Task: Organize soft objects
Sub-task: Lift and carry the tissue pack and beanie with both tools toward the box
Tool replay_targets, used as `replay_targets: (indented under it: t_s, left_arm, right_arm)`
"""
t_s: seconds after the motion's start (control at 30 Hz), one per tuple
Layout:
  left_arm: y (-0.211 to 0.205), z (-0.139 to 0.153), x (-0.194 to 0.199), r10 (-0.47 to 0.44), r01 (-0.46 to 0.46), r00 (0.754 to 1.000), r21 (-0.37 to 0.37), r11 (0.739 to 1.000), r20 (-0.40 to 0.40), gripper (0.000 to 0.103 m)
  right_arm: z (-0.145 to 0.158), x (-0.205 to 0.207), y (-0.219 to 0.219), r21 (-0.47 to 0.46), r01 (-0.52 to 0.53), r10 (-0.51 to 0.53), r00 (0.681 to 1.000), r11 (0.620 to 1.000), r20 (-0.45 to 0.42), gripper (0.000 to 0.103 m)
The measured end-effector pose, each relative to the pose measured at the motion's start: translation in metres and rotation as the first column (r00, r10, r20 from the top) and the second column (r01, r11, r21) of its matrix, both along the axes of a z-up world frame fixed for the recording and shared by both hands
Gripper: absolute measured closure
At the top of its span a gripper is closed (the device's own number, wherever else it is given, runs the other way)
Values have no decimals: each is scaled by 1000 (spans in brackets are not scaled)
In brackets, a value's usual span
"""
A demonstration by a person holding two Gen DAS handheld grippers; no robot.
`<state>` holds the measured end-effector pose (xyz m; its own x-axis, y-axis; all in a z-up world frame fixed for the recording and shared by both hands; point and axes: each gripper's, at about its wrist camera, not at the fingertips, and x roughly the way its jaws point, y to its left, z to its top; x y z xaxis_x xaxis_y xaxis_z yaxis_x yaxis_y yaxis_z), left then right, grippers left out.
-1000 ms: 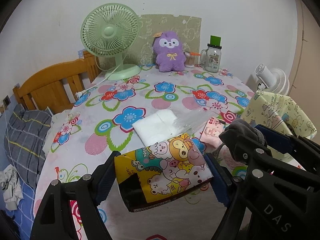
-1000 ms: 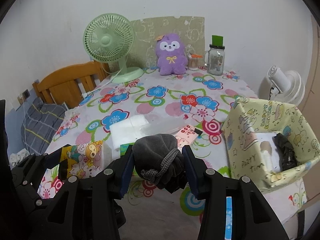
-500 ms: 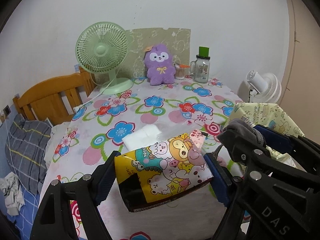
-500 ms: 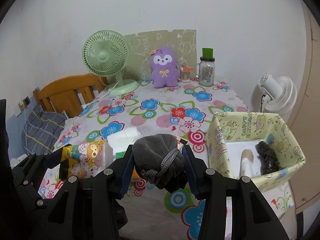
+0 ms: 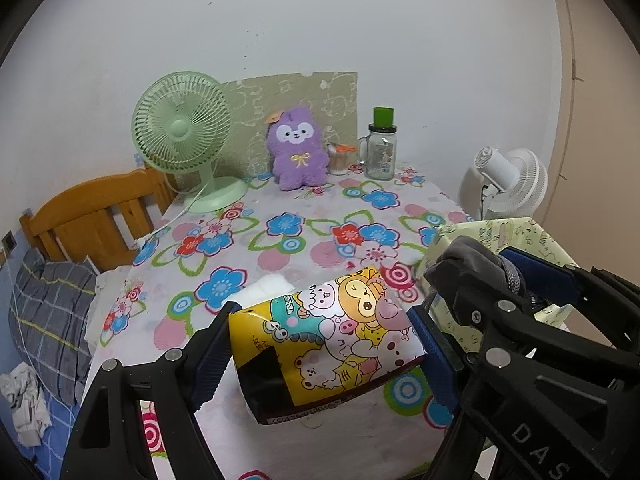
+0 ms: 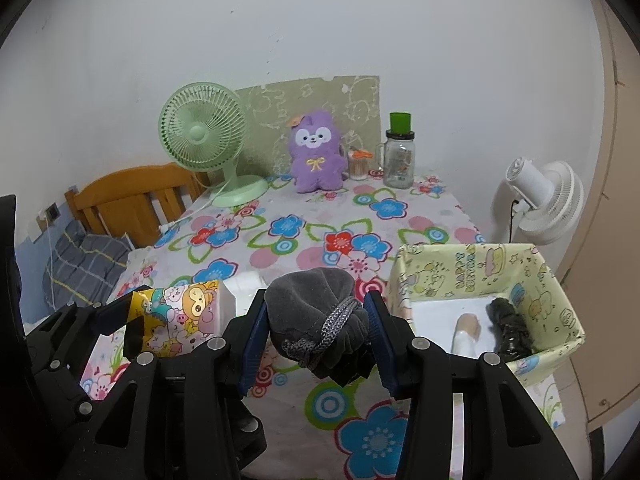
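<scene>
My left gripper (image 5: 320, 344) is shut on a yellow cartoon-print tissue pack (image 5: 332, 332) and holds it above the near edge of the flowered table (image 5: 280, 240). My right gripper (image 6: 316, 332) is shut on a grey drawstring pouch (image 6: 316, 312), also in the air; it shows in the left wrist view (image 5: 476, 264) too. The tissue pack shows at lower left in the right wrist view (image 6: 180, 316). A yellow-green patterned fabric bin (image 6: 552, 296) stands to the right of the pouch, holding a dark bundle (image 6: 508, 328) and a pale roll (image 6: 466, 328).
A white packet (image 5: 264, 286) lies on the table behind the tissue pack. At the back stand a green fan (image 5: 188, 140), a purple plush (image 5: 298, 148), a small cup (image 5: 340, 158) and a glass jar (image 5: 380, 152). A white fan (image 6: 540, 196) stands right, a wooden bed frame (image 5: 100, 216) left.
Both grippers have pulled back and risen with their loads. The table looks farther away and the bin's inside now shows in the right wrist view.
</scene>
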<state>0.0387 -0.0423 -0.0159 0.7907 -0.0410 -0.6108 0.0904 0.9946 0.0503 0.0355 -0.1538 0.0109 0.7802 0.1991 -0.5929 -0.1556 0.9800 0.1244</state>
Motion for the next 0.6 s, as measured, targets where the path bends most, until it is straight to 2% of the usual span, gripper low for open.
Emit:
replay_targets:
  t_s: [0.6]
  left_arm:
    - [-44,12,16,-70,70,997,2,998,18,19]
  right_arm:
    - [8,10,-44,4,54,-54,998,999,11,53]
